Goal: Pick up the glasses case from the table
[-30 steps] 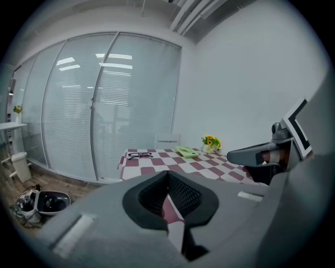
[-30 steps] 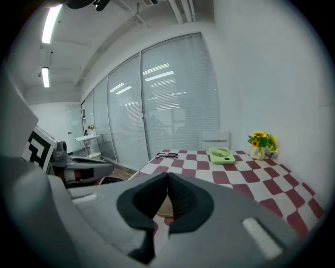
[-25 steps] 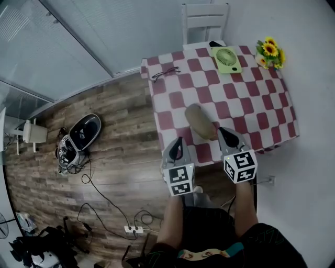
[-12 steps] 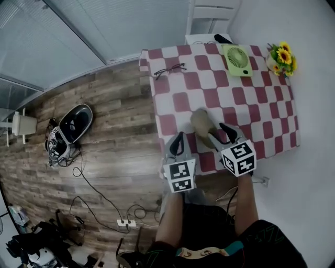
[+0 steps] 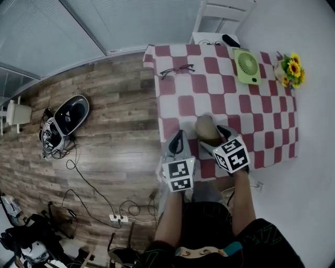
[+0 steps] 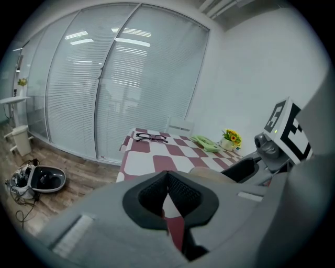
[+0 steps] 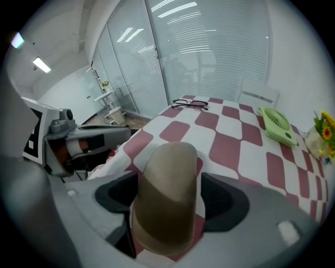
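A wooden floor (image 5: 104, 104) fills the left of the head view, with cables and a dark oval device (image 5: 70, 112) lying on it. To its right stands the worktop (image 5: 230, 104), covered in a red-and-white checked cloth, with a white chair (image 5: 225, 10) at its far end.

The person's 2 claws reach over the near edge. The left claw (image 5: 178, 140) hangs just beside the worktop's near corner, clenched: its own view shows the pads (image 6: 180, 196) pressed together with nothing between them. The right claw (image 7: 170, 201) tilts down over the glasses case (image 7: 170, 183). Its jaws have just been opening and now stand released, 1 on each side of the case, which lies on the cloth near the front edge.

Farther back rest a green fan (image 5: 247, 65), flat on the cloth, a small pot of sunflowers (image 5: 293, 70) at the right corner, and a pair of spectacles (image 5: 177, 70) near the left edge.
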A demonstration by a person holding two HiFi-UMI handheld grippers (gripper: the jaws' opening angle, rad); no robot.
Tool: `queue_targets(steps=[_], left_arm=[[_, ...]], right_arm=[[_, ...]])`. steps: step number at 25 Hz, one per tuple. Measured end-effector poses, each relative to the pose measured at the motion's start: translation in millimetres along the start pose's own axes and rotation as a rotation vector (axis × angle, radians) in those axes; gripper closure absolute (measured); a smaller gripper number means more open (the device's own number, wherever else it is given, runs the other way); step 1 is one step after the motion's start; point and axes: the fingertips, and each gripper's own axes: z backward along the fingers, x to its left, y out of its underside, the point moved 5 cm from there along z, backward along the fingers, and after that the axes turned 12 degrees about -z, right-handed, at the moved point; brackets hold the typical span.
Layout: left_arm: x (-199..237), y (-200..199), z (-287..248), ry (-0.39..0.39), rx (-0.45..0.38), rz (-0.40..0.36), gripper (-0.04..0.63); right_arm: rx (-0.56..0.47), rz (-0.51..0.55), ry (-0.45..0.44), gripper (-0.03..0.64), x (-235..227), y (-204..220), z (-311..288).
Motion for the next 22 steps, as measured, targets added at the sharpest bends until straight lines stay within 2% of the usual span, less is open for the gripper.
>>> queue_targets(steps=[8,13,16,22], left_arm=[[0.9,-3.3,-7.4,-0.095,0.019,0.024,0.584],[0.4,-13.9,-9.2,-0.141,0.003,0.036,0.584],[-0.2,-21.2,-8.6,-0.16,-0.01,0.036,0.584],[0.4,-46.8,-7.3,-0.186,-0.057,0.016,0.584]], right_arm=[[0.086,-0.046,-0.111,0.229,-6.5,-0.3,-17.3],[0.116,0.011,-0.146,0.232,-2.8,-3.3,-18.9],[0.082,0.023,-0.167,0.233,-1.3,-9.5,-15.1],[-0.07,0.035,-0.198,0.233,-6.3,-41.0,7.6]])
